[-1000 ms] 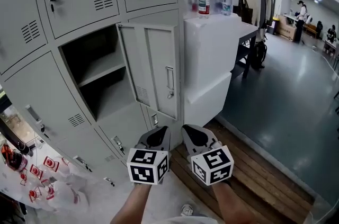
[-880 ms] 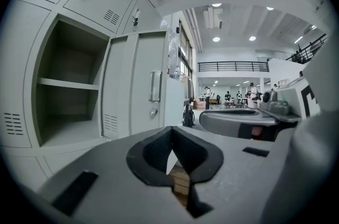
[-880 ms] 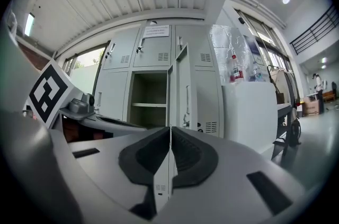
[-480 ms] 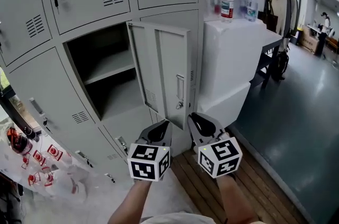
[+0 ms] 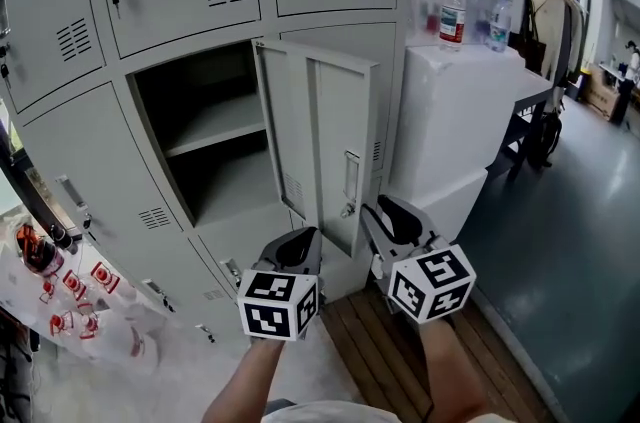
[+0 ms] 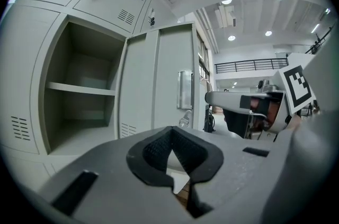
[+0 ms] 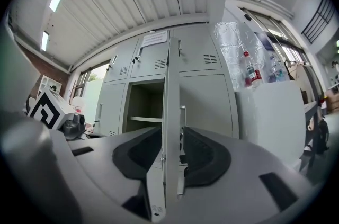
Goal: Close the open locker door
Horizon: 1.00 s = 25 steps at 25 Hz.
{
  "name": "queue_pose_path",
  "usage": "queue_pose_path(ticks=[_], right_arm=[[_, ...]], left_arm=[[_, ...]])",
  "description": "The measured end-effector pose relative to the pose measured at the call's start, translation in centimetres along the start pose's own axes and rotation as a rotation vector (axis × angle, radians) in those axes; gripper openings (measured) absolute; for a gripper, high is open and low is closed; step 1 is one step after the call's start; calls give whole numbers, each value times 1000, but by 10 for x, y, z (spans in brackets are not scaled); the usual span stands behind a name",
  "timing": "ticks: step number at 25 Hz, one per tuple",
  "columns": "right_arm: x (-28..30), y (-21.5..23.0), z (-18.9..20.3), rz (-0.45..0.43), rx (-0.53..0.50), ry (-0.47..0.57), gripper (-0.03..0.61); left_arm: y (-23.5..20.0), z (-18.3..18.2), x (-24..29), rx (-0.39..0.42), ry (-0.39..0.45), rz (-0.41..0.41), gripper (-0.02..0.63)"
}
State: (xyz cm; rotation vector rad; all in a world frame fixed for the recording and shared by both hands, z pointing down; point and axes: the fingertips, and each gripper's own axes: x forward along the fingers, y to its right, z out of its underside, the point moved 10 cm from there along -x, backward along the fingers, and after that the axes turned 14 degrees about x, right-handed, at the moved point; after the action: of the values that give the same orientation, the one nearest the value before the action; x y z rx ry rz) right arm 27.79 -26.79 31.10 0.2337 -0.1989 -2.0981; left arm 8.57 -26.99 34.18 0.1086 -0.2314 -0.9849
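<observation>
The grey locker door (image 5: 322, 126) stands swung out from its empty shelved compartment (image 5: 205, 146), handle (image 5: 351, 181) on its outer face. My right gripper (image 5: 392, 214) sits just right of the door's lower free edge. Its jaws have just been opening and now stand open. In the right gripper view the door's edge (image 7: 170, 106) lines up between the pads (image 7: 206, 157) without touching them. My left gripper (image 5: 297, 248) hovers below the door's bottom, shut and empty. In the left gripper view the door (image 6: 159, 80) is ahead of the left gripper (image 6: 177, 167).
A white cabinet (image 5: 470, 121) with water bottles (image 5: 452, 9) on top stands right of the lockers. Wooden floor boards (image 5: 385, 351) lie underfoot. Plastic-wrapped items with red labels (image 5: 60, 306) lie at lower left. A dark table (image 5: 535, 126) stands further right.
Both grippers have come closer to the locker door. The right gripper rose beside the door's lower edge and its jaws opened. The left gripper stayed shut.
</observation>
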Motion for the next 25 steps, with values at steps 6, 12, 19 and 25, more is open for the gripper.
queue_pose_path(ticks=[6, 12, 19, 25], right_arm=[[12, 9, -5, -34, 0, -11, 109], [16, 13, -2, -62, 9, -25, 109], [19, 14, -6, -100, 22, -15, 109], [26, 11, -8, -160, 44, -25, 110]], left_arm=[[-5, -2, 1, -1, 8, -31, 6], [-8, -4, -6, -1, 10, -60, 6], [-11, -3, -11, -1, 1, -75, 6], [-9, -3, -16, 3, -8, -79, 6]])
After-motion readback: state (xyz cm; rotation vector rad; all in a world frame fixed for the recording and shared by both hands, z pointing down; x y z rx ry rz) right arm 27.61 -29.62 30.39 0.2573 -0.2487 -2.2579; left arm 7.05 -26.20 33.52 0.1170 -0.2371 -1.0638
